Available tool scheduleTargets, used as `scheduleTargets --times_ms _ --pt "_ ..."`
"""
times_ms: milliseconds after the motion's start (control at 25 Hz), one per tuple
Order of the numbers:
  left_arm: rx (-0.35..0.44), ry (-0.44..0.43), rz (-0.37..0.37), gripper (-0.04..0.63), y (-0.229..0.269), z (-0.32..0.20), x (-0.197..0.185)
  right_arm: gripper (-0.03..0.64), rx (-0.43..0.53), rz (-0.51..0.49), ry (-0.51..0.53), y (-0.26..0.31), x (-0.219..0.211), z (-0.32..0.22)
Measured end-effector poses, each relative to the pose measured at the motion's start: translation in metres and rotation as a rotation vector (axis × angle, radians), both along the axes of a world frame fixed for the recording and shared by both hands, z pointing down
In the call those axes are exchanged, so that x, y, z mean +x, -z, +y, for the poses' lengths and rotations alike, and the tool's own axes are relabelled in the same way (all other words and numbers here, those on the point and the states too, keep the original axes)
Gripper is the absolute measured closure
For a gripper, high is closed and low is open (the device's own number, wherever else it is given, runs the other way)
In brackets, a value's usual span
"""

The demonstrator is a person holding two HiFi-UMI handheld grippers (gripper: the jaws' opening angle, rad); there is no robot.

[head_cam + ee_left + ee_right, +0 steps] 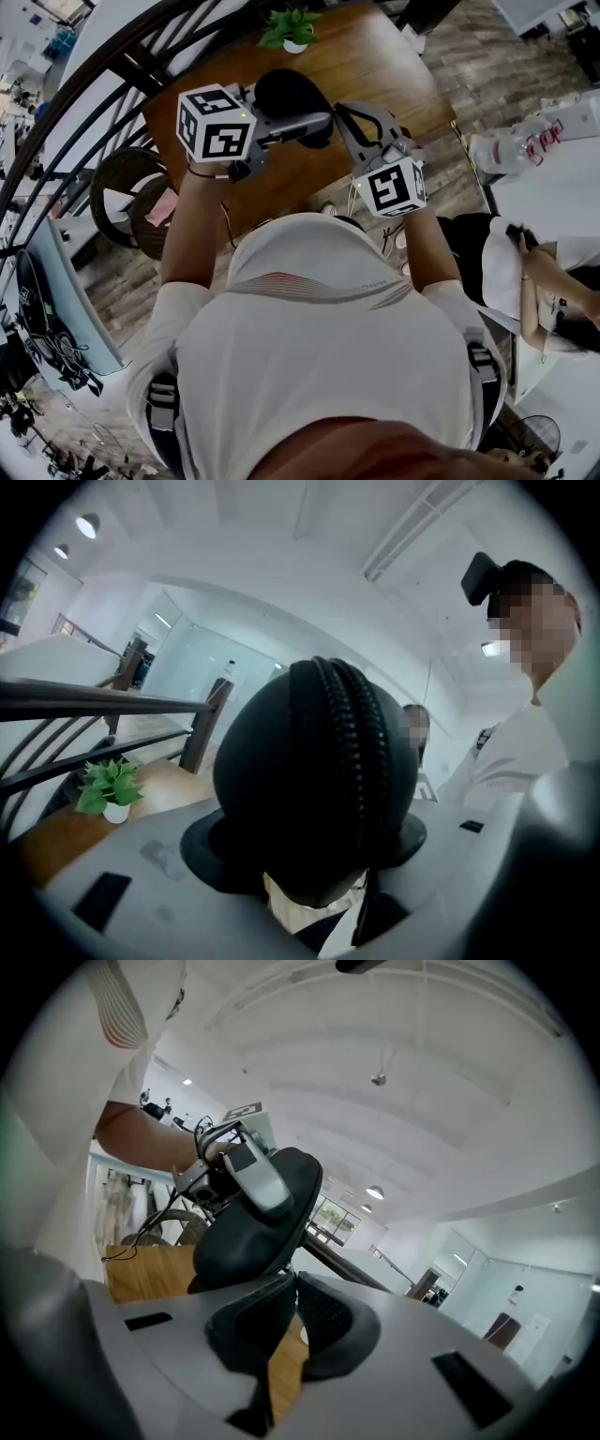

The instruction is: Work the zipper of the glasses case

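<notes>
A black oval glasses case (292, 97) is held up in the air over a wooden table (375, 66). My left gripper (281, 124) is shut on the case, one jaw on each flat side. In the left gripper view the case (314, 780) fills the middle, its zipper (352, 761) running upright and closed along the part that shows. My right gripper (345, 120) comes in from the right, shut at the case's edge. In the right gripper view its pads (323, 1321) meet right under the case (253, 1232), pinching a small dark zipper pull (289, 1275) that they mostly hide.
A small potted plant (291, 30) stands at the table's far edge. A dark stair railing (103, 84) curves along the left, with round wicker chairs (131, 192) beneath it. A person (544, 272) sits at the right beside a white table (553, 187) with a bottle (511, 148).
</notes>
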State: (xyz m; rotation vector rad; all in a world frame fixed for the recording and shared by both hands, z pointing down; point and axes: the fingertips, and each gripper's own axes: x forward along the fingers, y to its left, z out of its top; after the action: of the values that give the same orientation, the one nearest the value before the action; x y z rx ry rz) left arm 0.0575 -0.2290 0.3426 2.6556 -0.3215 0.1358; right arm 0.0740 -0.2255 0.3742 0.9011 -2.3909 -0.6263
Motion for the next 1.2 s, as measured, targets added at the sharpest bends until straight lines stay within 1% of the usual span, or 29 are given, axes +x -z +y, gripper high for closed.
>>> scheduleTargets --times_ms 200,400,600,760,960,1040,1120,1200 --pt "0.012 -0.142 -0.206 0.328 -0.035 0.020 0.010 0.560 0.047 0.040 0.043 0.001 -0.008 0.003" --pt "0.026 -0.220 -0.355 0.328 -0.067 0.032 0.017 0.560 0.100 0.071 0.060 0.011 -0.012 0.003" --pt "0.041 -0.277 -0.496 0.327 -0.096 0.041 0.017 0.557 0.183 0.206 0.092 0.013 -0.017 0.008" --pt "0.055 -0.309 -0.655 0.326 -0.128 0.043 0.012 0.554 0.203 0.308 0.137 -0.001 -0.023 0.013" --pt "0.042 -0.373 -0.815 0.325 -0.161 0.049 0.006 0.554 0.222 0.449 0.207 -0.024 -0.028 0.021" --pt "0.040 -0.399 -0.860 0.325 -0.172 0.052 0.004 0.554 0.223 0.489 0.229 -0.033 -0.030 0.024" --pt "0.035 -0.420 -0.872 0.325 -0.180 0.055 0.005 0.552 0.218 0.515 0.242 -0.039 -0.031 0.026" --pt "0.041 -0.429 -0.869 0.324 -0.184 0.056 0.007 0.551 0.208 0.526 0.248 -0.044 -0.030 0.027"
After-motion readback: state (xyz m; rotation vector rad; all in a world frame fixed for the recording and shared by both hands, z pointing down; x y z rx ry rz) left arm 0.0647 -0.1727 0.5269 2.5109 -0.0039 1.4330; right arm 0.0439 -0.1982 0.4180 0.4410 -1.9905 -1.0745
